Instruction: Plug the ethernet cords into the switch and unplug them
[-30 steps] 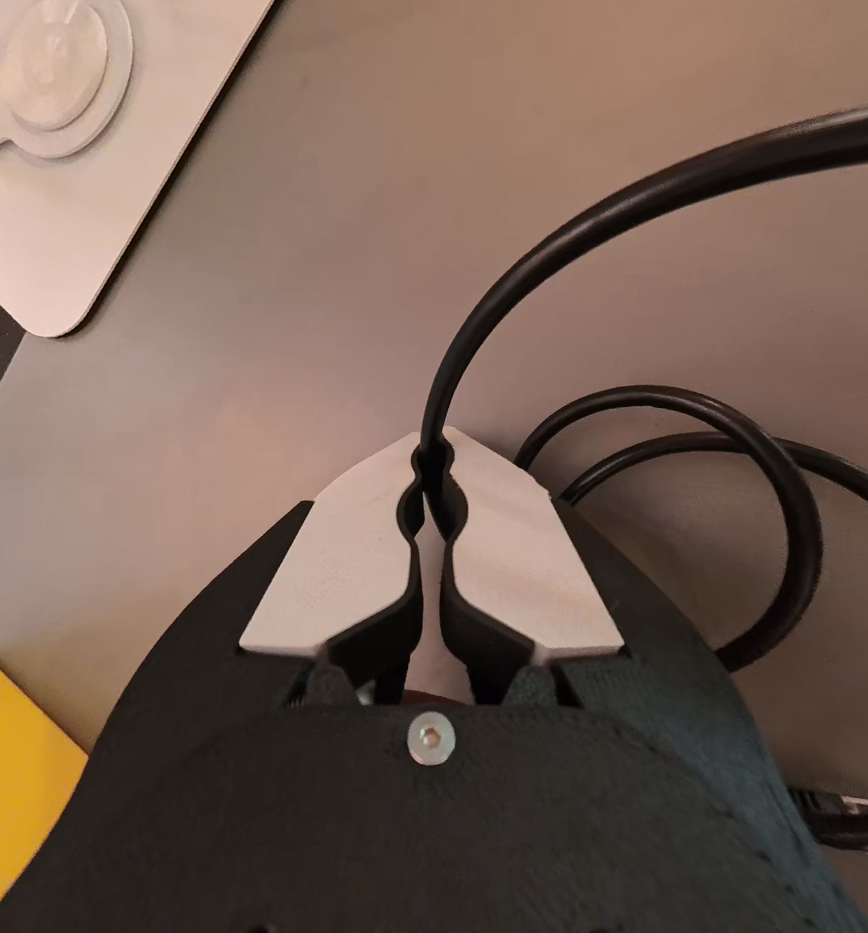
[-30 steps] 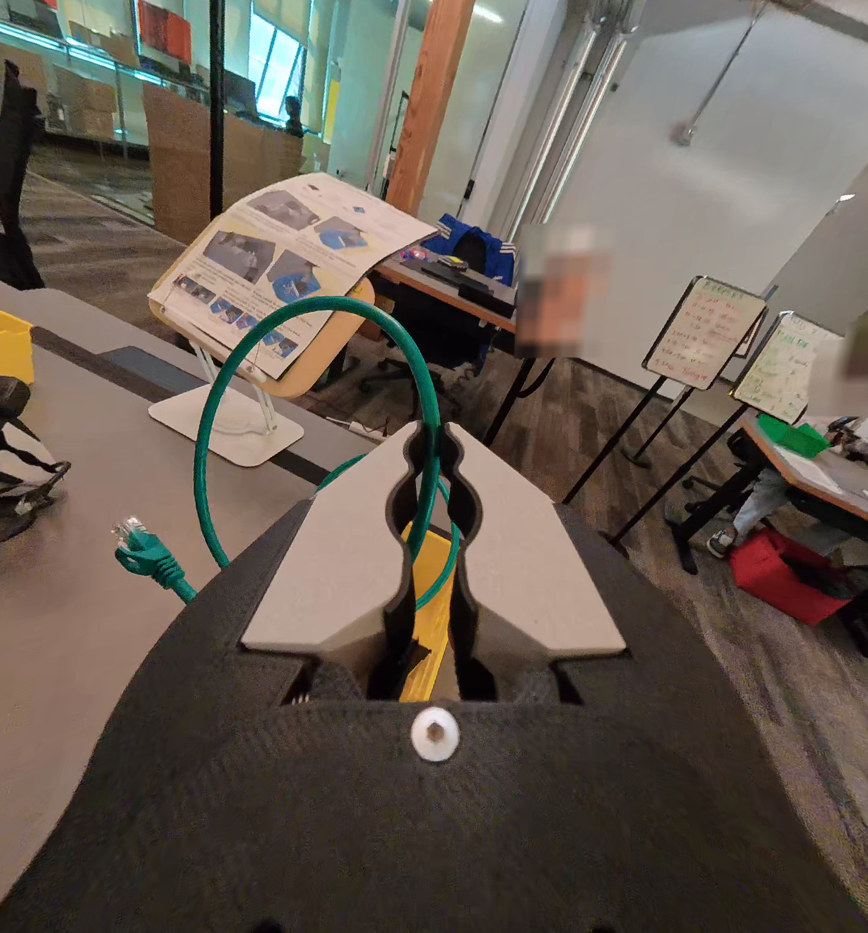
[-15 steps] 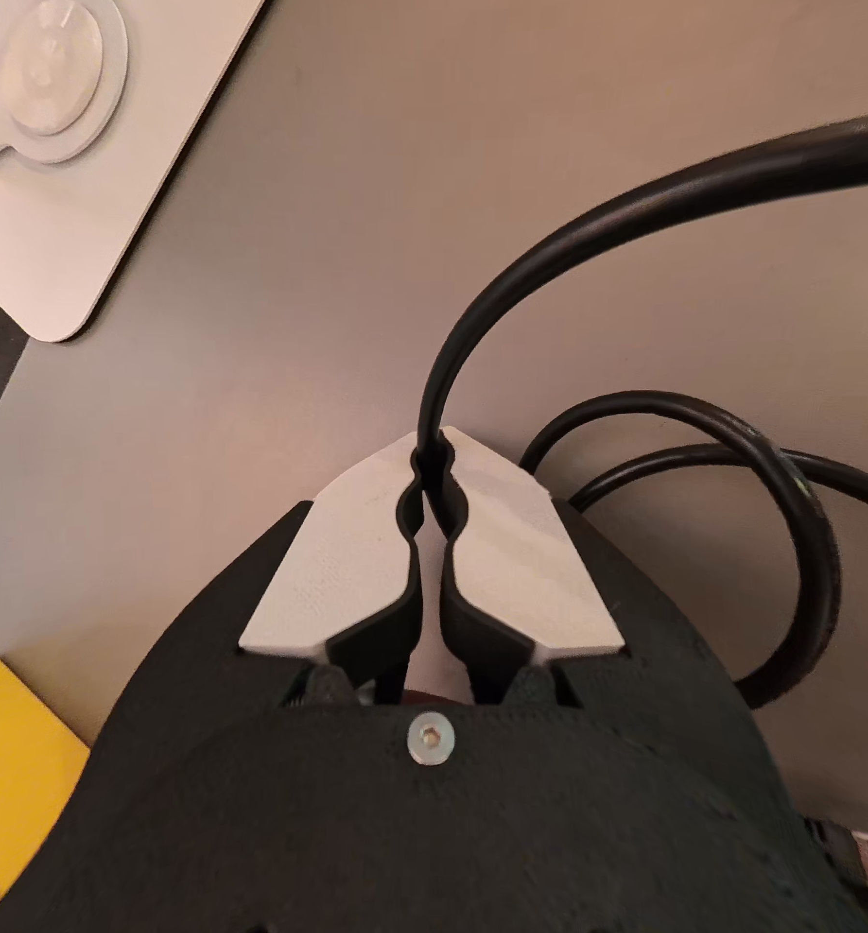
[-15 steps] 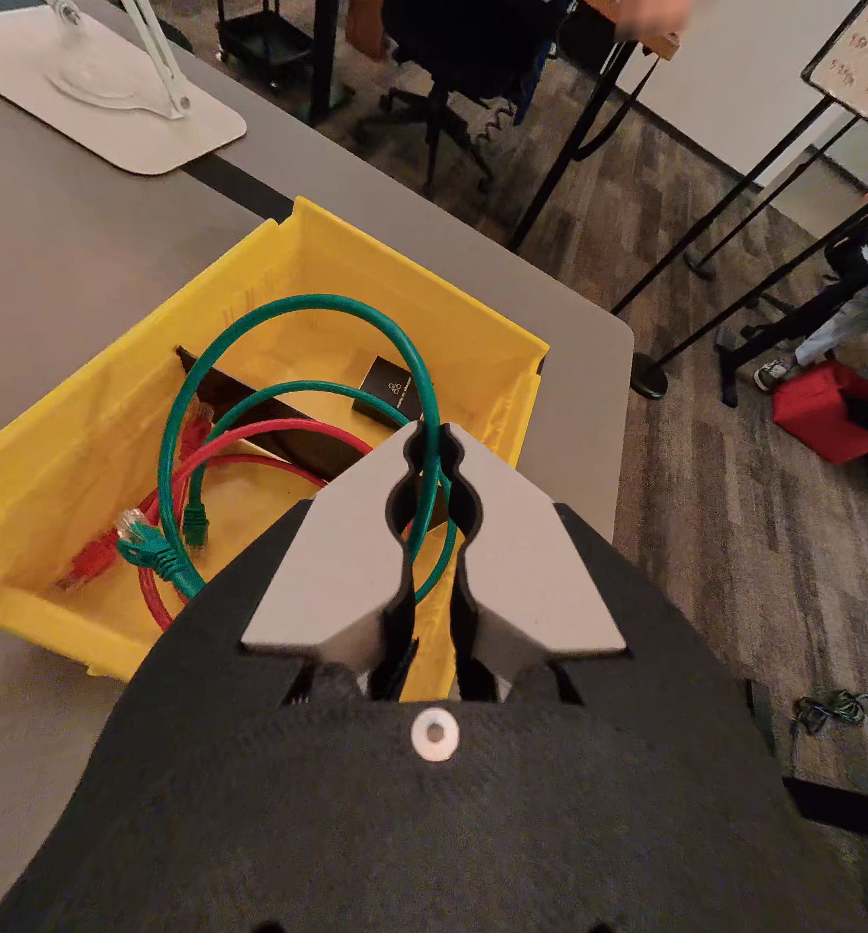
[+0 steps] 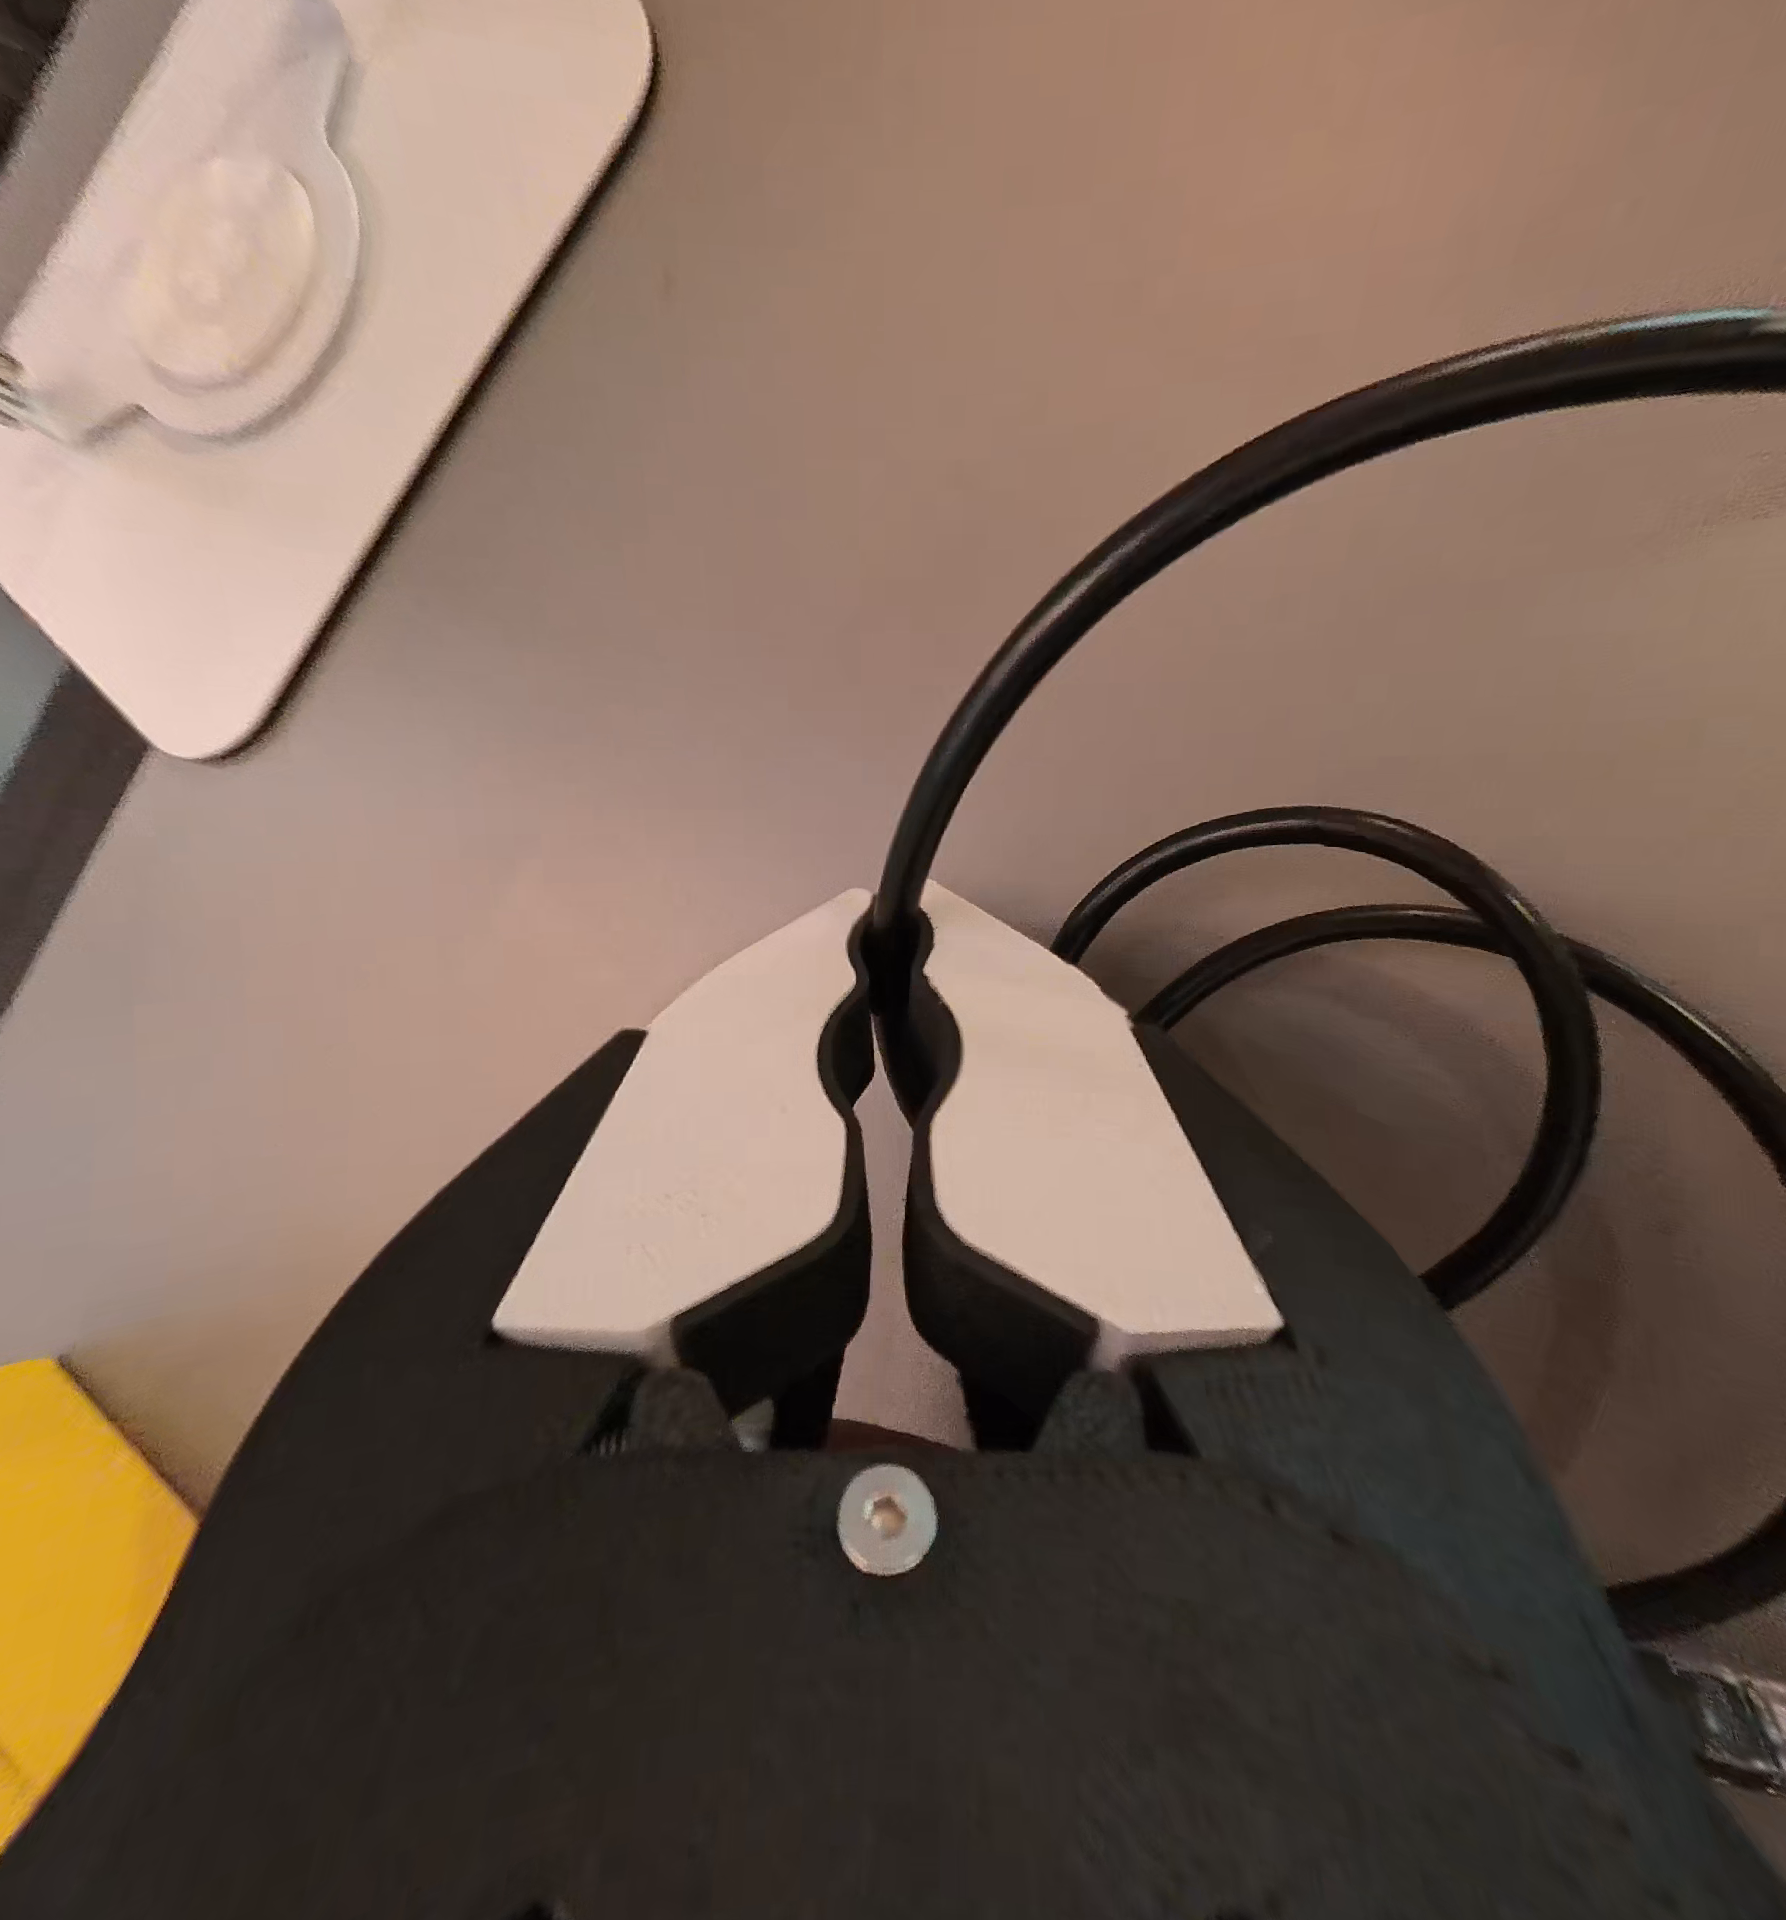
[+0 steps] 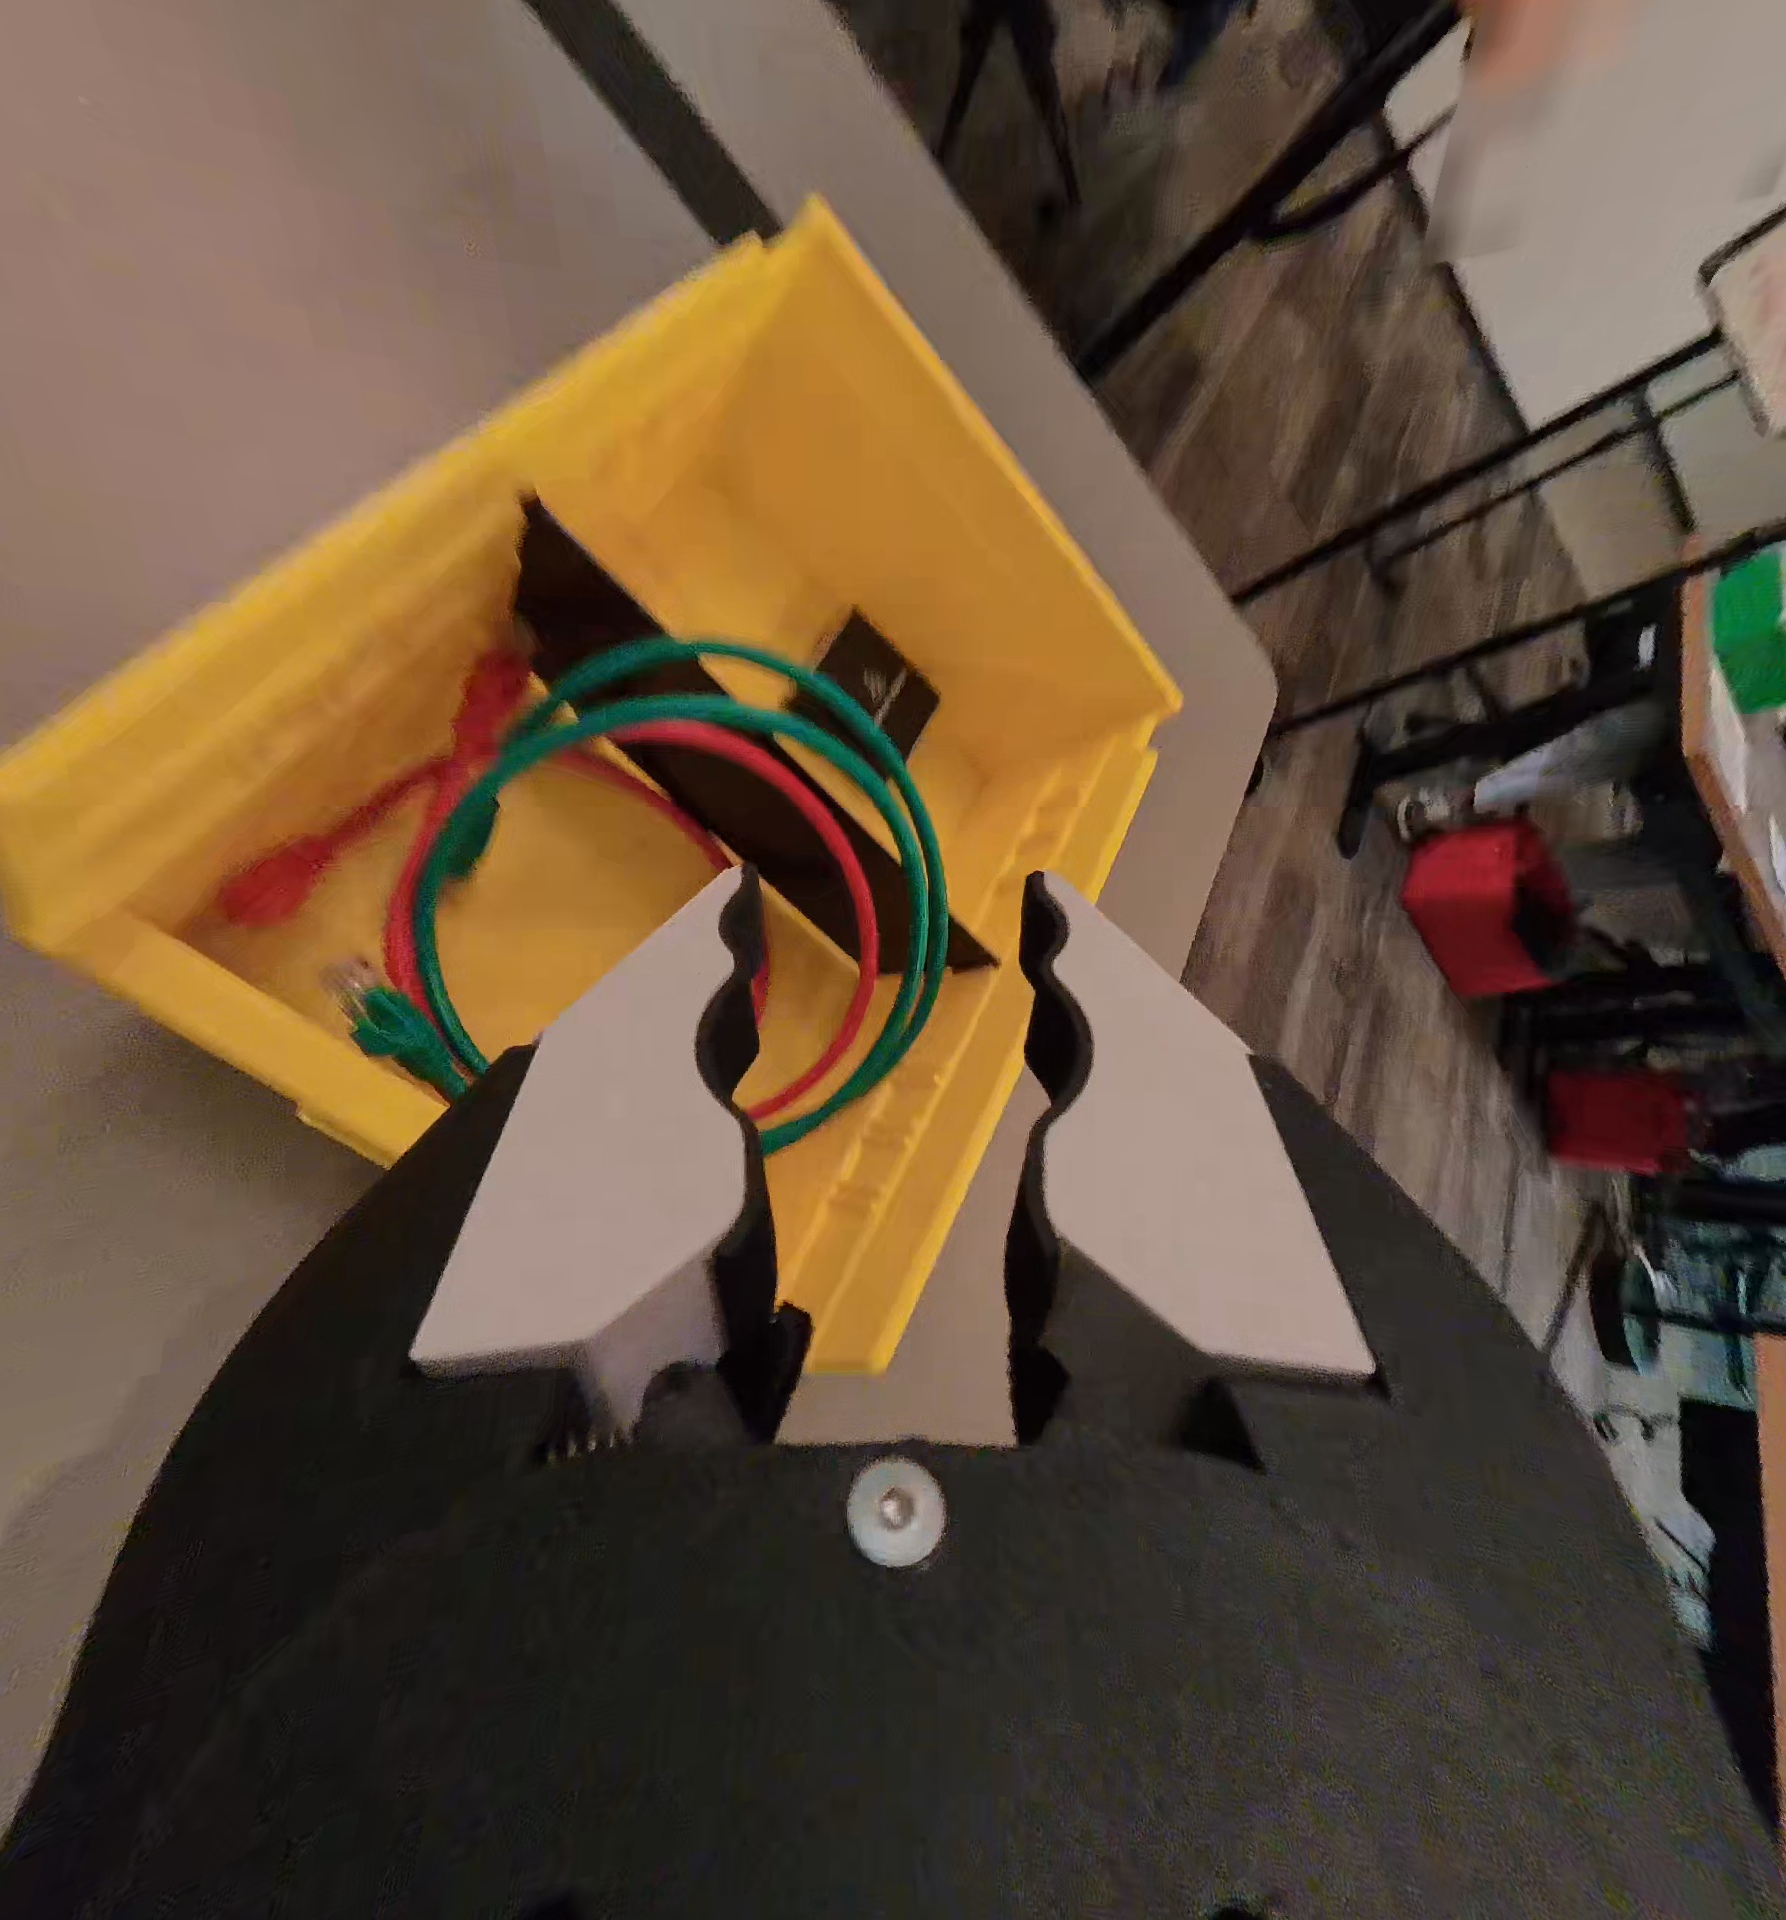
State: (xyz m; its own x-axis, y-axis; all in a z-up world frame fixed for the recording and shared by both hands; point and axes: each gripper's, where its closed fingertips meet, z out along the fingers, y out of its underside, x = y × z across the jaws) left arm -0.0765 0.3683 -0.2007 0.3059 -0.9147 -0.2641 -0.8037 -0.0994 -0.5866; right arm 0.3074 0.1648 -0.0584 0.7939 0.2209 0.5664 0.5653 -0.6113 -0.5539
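Left gripper (image 5: pixel 894 935) clamped on black cord (image 5: pixel 1128 582), rest of it looped on grey table (image 5: pixel 868 364) (plug end at lower right). Right gripper (image 6: pixel 889 894) jaws apart, holding nothing, above yellow bin (image 6: pixel 868 436); green cord (image 6: pixel 910 831) and red cord (image 6: pixel 847 810) coiled inside bin

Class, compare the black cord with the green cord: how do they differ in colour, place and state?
The black cord is pinched in the shut left gripper over the table; the green cord lies loose in the yellow bin, beyond the open right gripper. The black cord looks thicker. Both curve in loops.
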